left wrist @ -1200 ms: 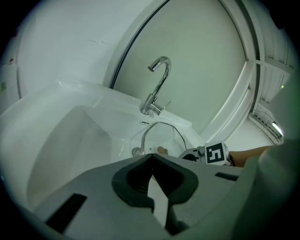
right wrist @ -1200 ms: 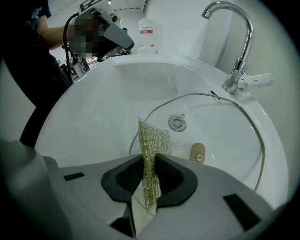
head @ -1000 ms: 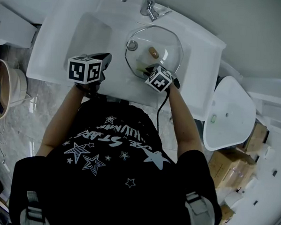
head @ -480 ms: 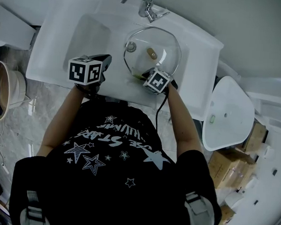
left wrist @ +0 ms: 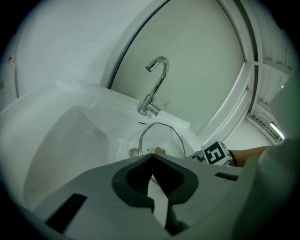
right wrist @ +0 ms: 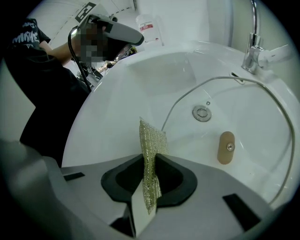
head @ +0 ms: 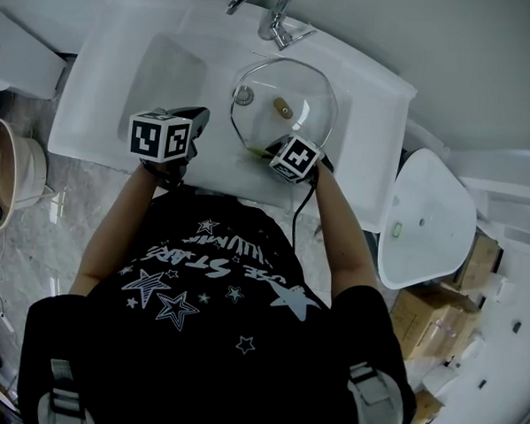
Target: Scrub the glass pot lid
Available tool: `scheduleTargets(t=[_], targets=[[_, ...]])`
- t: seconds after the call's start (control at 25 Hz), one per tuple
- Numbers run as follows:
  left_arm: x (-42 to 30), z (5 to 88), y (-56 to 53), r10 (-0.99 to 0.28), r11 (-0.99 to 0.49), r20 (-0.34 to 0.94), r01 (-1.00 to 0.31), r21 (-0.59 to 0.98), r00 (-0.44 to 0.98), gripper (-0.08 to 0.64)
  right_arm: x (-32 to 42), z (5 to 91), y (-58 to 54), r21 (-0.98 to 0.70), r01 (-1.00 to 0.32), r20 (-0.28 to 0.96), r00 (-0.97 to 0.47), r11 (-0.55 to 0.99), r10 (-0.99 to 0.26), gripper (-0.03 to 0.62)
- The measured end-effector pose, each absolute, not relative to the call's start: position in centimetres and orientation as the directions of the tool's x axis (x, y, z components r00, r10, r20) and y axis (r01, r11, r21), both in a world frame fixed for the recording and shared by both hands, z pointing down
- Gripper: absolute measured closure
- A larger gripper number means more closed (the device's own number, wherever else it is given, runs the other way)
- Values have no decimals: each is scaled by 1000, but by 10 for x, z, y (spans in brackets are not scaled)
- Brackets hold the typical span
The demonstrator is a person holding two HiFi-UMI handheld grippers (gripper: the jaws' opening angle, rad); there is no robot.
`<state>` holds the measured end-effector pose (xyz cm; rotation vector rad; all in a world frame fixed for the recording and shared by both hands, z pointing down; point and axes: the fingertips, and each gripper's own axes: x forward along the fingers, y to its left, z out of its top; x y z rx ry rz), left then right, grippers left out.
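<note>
The glass pot lid (head: pixel 298 89) lies in the right basin of the white sink (head: pixel 103 83), its wooden knob (head: pixel 283 108) facing up. At the lid's near rim my right gripper (head: pixel 263 148) is shut on a yellow-green scrub pad (right wrist: pixel 151 140). In the right gripper view the pad stands up between the jaws, just short of the lid's metal rim (right wrist: pixel 187 93), with the knob (right wrist: pixel 226 147) to its right. My left gripper (head: pixel 197 120) hangs over the sink's front edge, left of the lid. Its jaws are shut with nothing in them (left wrist: pixel 152 156).
A chrome faucet (head: pixel 274 12) stands behind the lid. The sink's left basin (head: pixel 171 69) holds nothing. A white toilet (head: pixel 424 219) is to the right, cardboard boxes (head: pixel 437 313) beyond it, and a round tub (head: pixel 10 171) sits on the floor at left.
My right gripper has drawn the scrub pad a little back and to the left, onto the lid's near rim. The left gripper has stayed where it was.
</note>
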<state>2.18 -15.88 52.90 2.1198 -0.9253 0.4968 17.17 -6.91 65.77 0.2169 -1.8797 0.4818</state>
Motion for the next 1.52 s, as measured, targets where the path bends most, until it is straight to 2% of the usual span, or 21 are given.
scheduleTargets(t=[0.16,0.32,0.48,0.6,0.72,1.0,1.24,1.52], targets=[[21,525,-165,-460,-456,590,-747,484,663,552,180,649,-75,-200,-372,934,-353,907,61,522],[22,520,-168,-460,-449,575,-736,507,677,552,197,632,-94,-112,-381,941,-337,918,-25,523],[24,518,-170,-459,-451,574,-734,508,678,552,217,604,-138,62,-457,927,-304,887,-222,523],[28,518,-171,-456,-454,573,-732,509,681,552,242,587,-176,199,-577,892,-228,792,-390,523],[31,519,-171,-451,-458,575,-730,508,683,552,264,579,-202,280,-660,861,-148,697,-486,523],[24,521,-175,-459,-443,584,-742,503,669,552,290,577,-229,348,-772,823,-19,532,-567,523],[20,523,-176,-468,-429,585,-749,505,662,552,296,568,-239,400,-802,780,45,443,-624,525],[18,525,-175,-465,-416,590,-751,512,660,552,287,566,-247,436,-754,764,22,491,-645,525]])
